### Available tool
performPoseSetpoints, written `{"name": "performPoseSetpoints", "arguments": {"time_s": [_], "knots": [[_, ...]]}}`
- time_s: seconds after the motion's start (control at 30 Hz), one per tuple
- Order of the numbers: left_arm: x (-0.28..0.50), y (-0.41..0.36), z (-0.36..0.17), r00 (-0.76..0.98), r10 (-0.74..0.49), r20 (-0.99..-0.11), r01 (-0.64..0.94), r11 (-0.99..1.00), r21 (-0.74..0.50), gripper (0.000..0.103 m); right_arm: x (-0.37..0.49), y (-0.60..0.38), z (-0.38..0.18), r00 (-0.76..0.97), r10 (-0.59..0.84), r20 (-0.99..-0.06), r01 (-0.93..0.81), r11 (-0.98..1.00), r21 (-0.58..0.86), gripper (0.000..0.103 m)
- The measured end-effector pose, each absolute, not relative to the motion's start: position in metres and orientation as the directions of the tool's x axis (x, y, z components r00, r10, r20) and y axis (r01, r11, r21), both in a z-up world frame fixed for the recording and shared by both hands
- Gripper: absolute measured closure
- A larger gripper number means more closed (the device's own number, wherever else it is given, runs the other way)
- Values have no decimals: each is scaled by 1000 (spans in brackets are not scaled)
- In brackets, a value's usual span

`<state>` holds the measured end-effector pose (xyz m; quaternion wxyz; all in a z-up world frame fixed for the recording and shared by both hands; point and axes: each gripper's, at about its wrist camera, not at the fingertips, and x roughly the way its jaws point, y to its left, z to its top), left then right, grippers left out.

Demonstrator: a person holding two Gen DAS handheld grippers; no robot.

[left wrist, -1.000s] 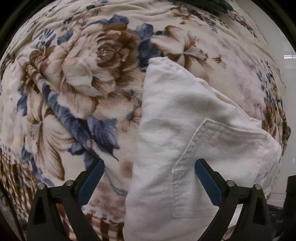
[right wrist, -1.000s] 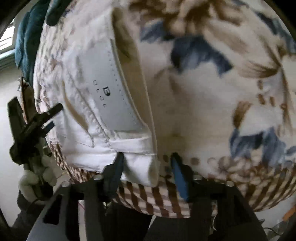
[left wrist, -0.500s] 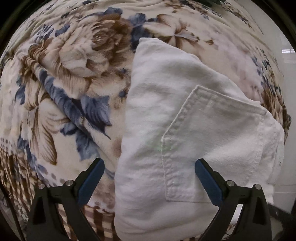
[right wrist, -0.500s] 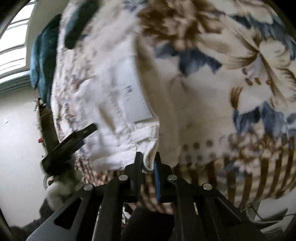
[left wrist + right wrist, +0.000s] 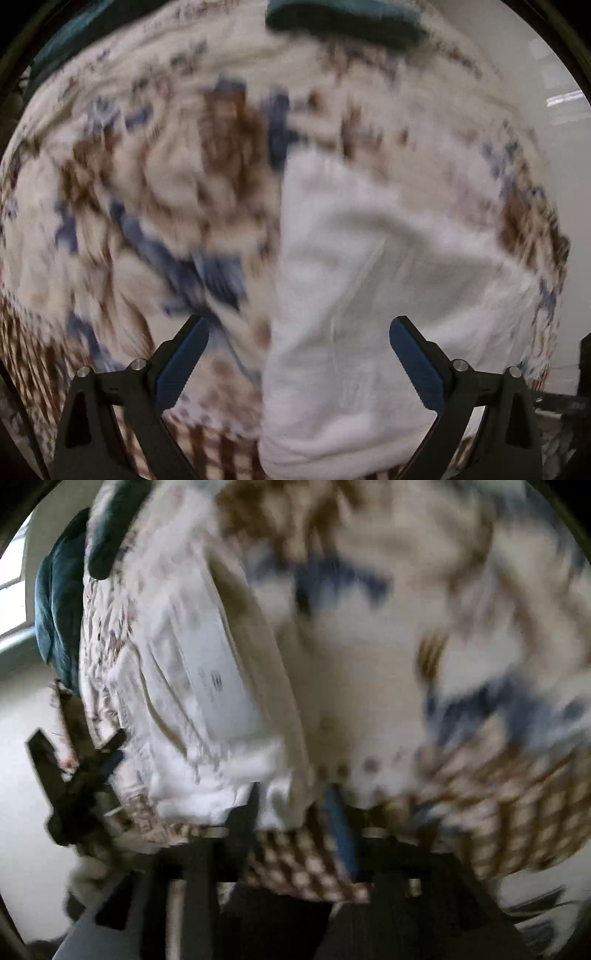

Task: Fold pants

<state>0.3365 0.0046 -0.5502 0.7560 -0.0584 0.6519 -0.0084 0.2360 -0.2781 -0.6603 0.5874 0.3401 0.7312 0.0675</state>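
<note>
Left wrist view: blurred. Left hand-held gripper (image 5: 299, 350) released, jaws wide apart, nothing between the pads; it hangs above the folded white pants (image 5: 369, 295). The pants lie as a compact bundle on the floral blanket (image 5: 147, 184), near its checked border. A dark teal cloth (image 5: 343, 18) sits at the far edge.

Right wrist view: also blurred. Right hand-held gripper (image 5: 295, 805) has just been opening; the waistband corner of the pants (image 5: 207, 686) sits between the jaws, but the pads seem clear of it. Released, I judge. The left hand-held gripper (image 5: 81, 771) shows at the bundle's far side.

Handling: soft, light, thickish cotton; it will sag and unfold if lifted by one layer. Best taken at the waistband or a stitched seam, pinching all layers together.
</note>
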Motion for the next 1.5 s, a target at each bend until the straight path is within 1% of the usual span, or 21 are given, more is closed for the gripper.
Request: {"name": "performPoseSetpoints", "arguments": {"time_s": [0.03, 0.13, 0.27, 0.3, 0.33, 0.37, 0.43, 0.47, 0.57, 0.63, 0.8, 0.93, 1.0, 1.07, 1.1, 1.13, 1.23, 1.3, 1.37, 1.4, 1.5], "knots": [[347, 10, -546, 170, -134, -976, -64, 987, -146, 2, 243, -282, -649, -34, 566, -823, 402, 762, 508, 24], [384, 21, -557, 152, -192, -970, -65, 977, -204, 2, 273, -288, -637, 77, 597, -798, 369, 727, 579, 24], [434, 20, -601, -14, -318, -948, -95, 944, -315, 2, 317, -266, -686, 48, 682, -730, 370, 667, 647, 24], [436, 15, -600, -28, -333, -942, -97, 939, -329, 2, 322, -265, -697, 23, 687, -726, 387, 663, 640, 33], [440, 13, -603, -38, -331, -943, -88, 941, -327, 2, 324, -263, -703, 34, 689, -724, 400, 655, 641, 61], [441, 10, -598, -37, -325, -945, -73, 944, -322, 3, 330, -260, -703, 50, 687, -725, 389, 655, 647, 71], [440, 4, -592, -18, -300, -954, -22, 954, -300, 3, 337, -249, -681, 57, 615, -787, 301, 741, 600, 96], [439, 5, -590, -10, -299, -954, -15, 954, -299, 3, 339, -243, -661, 88, 575, -813, 249, 778, 577, 96], [435, 10, -588, -3, -331, -944, -38, 943, -330, 3, 345, -242, -616, 181, 532, -827, 171, 811, 559, 96], [431, 17, -588, 0, -333, -943, -60, 941, -332, 3, 353, -241, -601, 203, 509, -836, 138, 831, 539, 96], [425, 37, -587, 23, -340, -940, -122, 932, -340, 3, 377, -242, -612, 225, 482, -847, 177, 834, 522, 96], [420, 44, -586, 38, -326, -945, -129, 936, -328, 3, 365, -256, -613, 272, 443, -854, 203, 841, 501, 96], [418, 45, -589, 40, -308, -951, -115, 944, -310, 3, 362, -258, -636, 204, 446, -871, 232, 843, 486, 94], [414, 44, -588, 58, -292, -955, -103, 949, -297, 3, 359, -260, -672, 56, 471, -881, 292, 836, 465, 67], [411, 42, -586, 75, -279, -957, -93, 954, -285, 3, 358, -263, -677, 20, 460, -888, 315, 840, 442, 39], [409, 41, -583, 83, -270, -959, -82, 957, -277, 3, 357, -268, -677, -1, 435, -901, 329, 851, 410, 31], [397, 46, -573, 110, -282, -953, -93, 952, -292, 3, 363, -278, -643, 22, 399, -917, 317, 867, 384, 31], [383, 55, -566, 141, -303, -942, -136, 937, -322, 3, 377, -265, -604, 65, 349, -935, 222, 908, 355, 30], [371, 65, -560, 169, -258, -951, -185, 940, -287, 3, 397, -225, -577, 57, 398, -916, 58, 914, 401, 27], [366, 70, -559, 176, -244, -954, -202, 939, -278, 3, 406, -203, -572, 31, 411, -911, -2, 912, 411, 27], [361, 83, -565, 150, -286, -946, -243, 917, -316, 3, 430, -141, -578, -74, 439, -896, -145, 884, 445, 28]]}}
